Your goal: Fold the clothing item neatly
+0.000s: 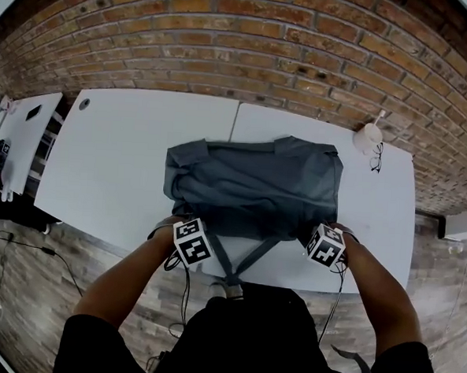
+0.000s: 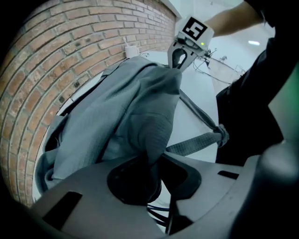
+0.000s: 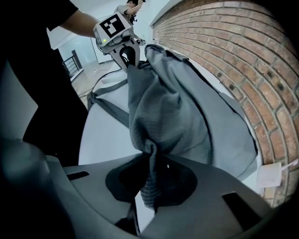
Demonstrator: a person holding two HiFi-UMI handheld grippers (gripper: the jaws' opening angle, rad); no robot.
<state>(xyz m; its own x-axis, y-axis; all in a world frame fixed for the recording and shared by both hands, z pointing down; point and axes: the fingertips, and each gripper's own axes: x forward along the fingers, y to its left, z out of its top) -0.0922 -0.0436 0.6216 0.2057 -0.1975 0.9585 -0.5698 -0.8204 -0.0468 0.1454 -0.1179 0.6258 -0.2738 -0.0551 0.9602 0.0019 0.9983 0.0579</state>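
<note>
My left gripper (image 2: 149, 173) and right gripper (image 3: 152, 183) pinch the grey garment (image 1: 253, 187) by its corners nearest the bench (image 1: 132, 160) edge, ready to fold it.

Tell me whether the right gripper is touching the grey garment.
Touching. In the right gripper view, the right gripper pinches a fold of the garment.

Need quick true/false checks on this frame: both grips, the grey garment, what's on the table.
1. The left gripper is shut on the grey fabric garment. True.
2. The right gripper is open and empty. False: it pinches the garment too.
3. The garment lies on the floor. False: it lies on the white table.
4. Black-framed eyeglasses lie on the table, right of the garment in the head view. True.
</note>
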